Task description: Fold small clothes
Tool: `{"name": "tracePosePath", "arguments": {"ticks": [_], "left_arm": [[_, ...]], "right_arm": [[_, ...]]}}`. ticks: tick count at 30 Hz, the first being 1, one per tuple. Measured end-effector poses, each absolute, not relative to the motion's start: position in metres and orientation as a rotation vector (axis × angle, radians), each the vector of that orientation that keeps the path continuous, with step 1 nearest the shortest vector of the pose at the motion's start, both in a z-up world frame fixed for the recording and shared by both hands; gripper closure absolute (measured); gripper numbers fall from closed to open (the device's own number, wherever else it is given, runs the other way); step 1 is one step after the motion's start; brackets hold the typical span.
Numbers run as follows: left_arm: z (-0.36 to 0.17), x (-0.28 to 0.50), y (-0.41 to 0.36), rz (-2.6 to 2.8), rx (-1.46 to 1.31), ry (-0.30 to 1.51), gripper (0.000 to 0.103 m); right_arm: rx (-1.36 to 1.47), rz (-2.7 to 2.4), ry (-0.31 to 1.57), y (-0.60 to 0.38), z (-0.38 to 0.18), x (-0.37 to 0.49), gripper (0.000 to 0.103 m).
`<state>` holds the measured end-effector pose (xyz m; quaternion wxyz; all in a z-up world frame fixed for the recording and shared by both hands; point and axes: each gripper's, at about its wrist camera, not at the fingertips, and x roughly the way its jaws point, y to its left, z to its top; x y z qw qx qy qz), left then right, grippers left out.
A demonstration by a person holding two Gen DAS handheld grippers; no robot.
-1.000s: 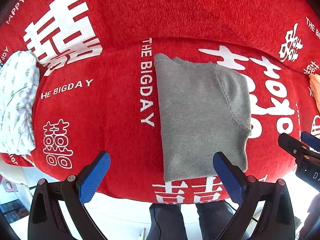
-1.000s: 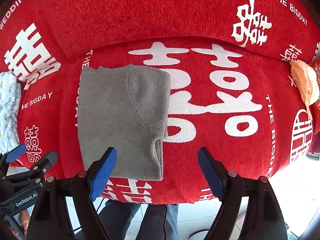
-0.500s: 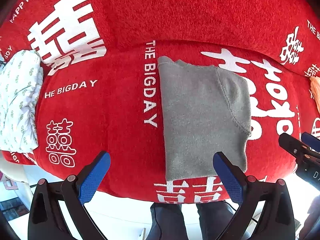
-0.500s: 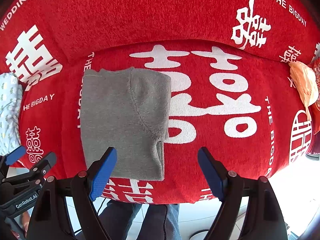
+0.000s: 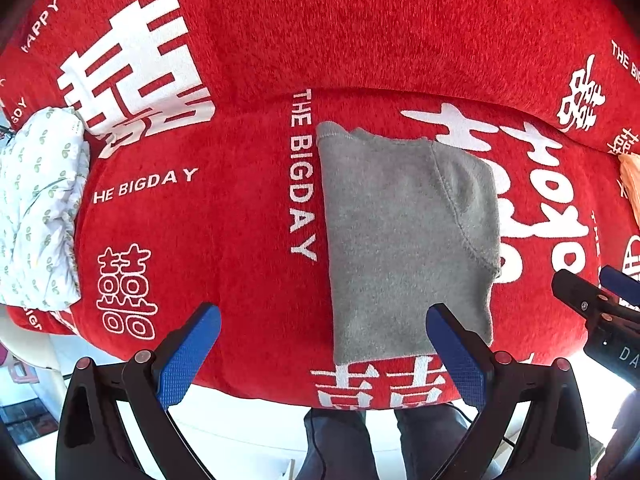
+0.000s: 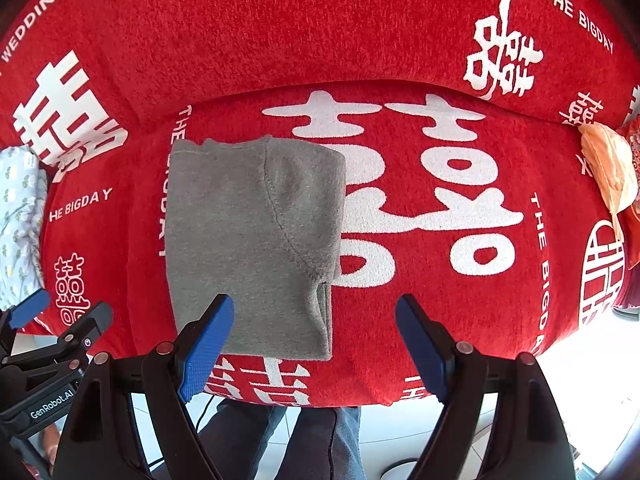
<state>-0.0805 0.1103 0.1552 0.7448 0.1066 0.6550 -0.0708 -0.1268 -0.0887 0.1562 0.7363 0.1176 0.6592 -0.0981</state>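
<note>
Left wrist view: both claws, left claw (image 5: 322, 344) and right claw (image 6: 314, 338), hang downward, released, above the grey garment (image 5: 404, 236).

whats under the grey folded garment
The grey folded garment lies on the red printed cover, hiding part of its white lettering. Whether anything else lies beneath cannot be seen.

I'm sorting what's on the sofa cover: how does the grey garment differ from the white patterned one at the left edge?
The grey garment is plain, while the white patterned garment carries small green leaf prints. The grey one lies flat, folded into a neat rectangle in the middle of the red cover; the white one sits bunched and rumpled at its edge. Both rest on the cover, untouched by either tongs.
</note>
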Motion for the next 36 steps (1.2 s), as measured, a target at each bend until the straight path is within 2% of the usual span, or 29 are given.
{"name": "tracePosePath", "arguments": {"ticks": [36], "left_arm": [[0.1586, -0.0797, 0.1076, -0.156, 0.239, 1.427, 0.000]], "right_arm": [[0.230, -0.249, 1.421, -0.0913, 0.1658, -0.1258, 0.018]]}}
